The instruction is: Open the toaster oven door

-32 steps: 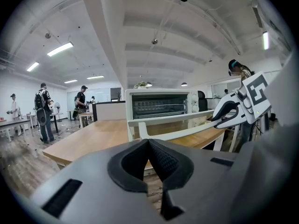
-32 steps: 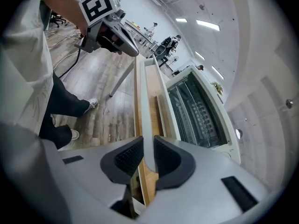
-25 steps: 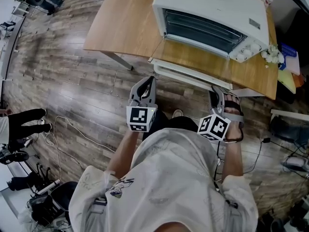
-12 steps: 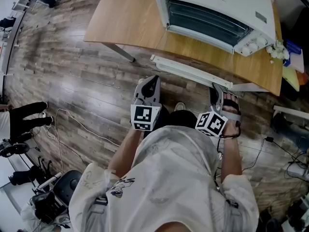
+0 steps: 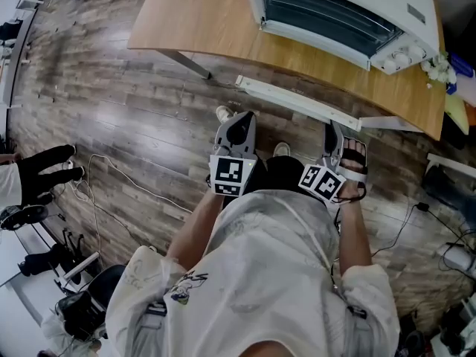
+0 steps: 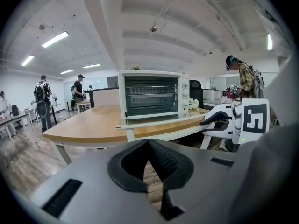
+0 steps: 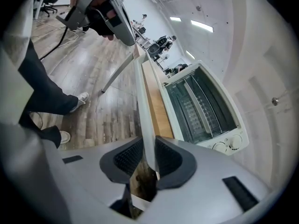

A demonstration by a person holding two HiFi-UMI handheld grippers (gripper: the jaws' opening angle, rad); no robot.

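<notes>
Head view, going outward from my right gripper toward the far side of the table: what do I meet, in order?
right gripper → oven door, lowered open → table → toaster oven

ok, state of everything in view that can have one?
toaster oven door: open, folded down flat.
door handle: between the right jaws, near its right end.
right hand-held gripper: shut on door handle.
left hand-held gripper: shut, empty, clear of the oven.
</notes>
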